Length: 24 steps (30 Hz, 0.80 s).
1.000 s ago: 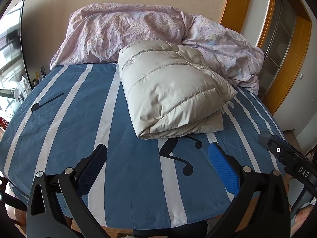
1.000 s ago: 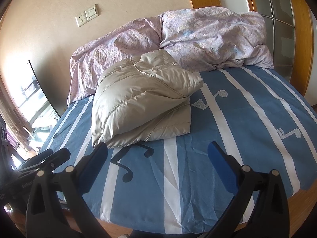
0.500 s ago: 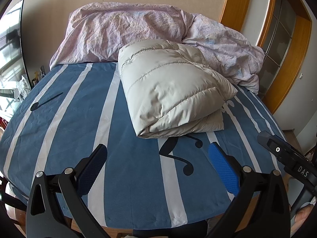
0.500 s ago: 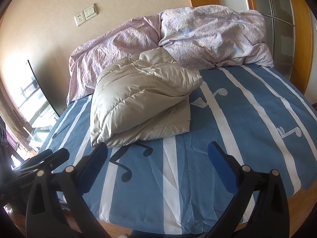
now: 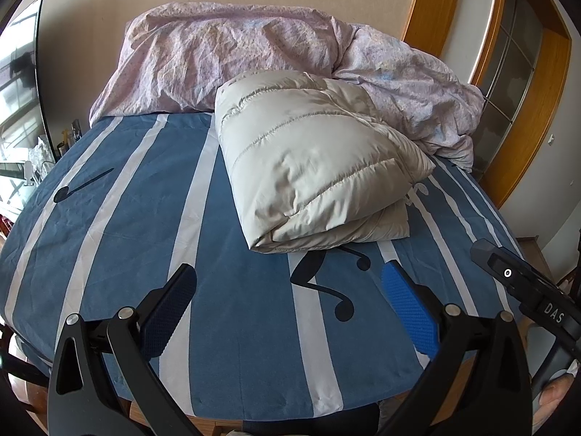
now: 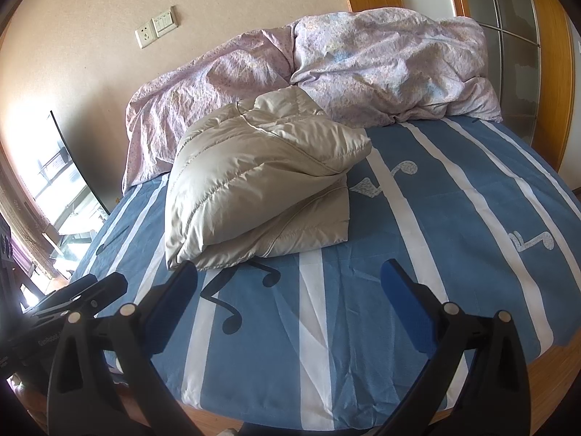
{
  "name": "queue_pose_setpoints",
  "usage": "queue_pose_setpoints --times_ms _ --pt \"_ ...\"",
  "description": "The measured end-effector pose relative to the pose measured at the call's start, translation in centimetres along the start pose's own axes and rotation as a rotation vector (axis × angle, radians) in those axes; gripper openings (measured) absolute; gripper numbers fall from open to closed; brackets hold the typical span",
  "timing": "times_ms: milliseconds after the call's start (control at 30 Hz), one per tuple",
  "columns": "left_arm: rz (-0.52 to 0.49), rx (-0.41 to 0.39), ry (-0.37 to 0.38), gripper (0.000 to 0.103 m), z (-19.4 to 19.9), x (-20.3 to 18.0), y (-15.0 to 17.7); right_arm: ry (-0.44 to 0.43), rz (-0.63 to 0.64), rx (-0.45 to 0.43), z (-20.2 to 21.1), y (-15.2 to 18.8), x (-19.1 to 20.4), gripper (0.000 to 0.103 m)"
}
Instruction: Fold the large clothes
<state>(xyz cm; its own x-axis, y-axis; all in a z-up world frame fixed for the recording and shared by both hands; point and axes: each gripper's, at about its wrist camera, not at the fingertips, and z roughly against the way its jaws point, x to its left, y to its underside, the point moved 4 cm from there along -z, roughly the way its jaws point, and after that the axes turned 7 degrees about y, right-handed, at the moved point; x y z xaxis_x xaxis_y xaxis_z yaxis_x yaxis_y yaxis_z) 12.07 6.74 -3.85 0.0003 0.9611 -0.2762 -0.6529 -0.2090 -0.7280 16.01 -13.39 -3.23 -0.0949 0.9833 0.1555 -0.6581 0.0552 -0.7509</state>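
Beige puffy jacket [image 5: 312, 167] folded into a thick bundle on the blue striped bedsheet [image 5: 120, 225].

It lies mid-bed, its far end touching the crumpled pink duvet [image 5: 254, 51] — both grippers hang above the near edge, apart from it. Left gripper [image 5: 287, 309] and right gripper [image 6: 288, 305] stand wide open, holding nothing.

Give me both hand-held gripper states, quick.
Left hand-held gripper: open, empty, above the bed sheet.
Right hand-held gripper: open, empty, short of the folded jacket.
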Motion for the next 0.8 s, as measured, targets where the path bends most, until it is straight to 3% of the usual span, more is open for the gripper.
queue_pose_setpoints --times_ms 800 --pt "-0.01 0.0 0.012 0.102 0.04 -0.29 -0.05 -0.002 0.0 0.003 -0.13 -0.02 -0.13 0.101"
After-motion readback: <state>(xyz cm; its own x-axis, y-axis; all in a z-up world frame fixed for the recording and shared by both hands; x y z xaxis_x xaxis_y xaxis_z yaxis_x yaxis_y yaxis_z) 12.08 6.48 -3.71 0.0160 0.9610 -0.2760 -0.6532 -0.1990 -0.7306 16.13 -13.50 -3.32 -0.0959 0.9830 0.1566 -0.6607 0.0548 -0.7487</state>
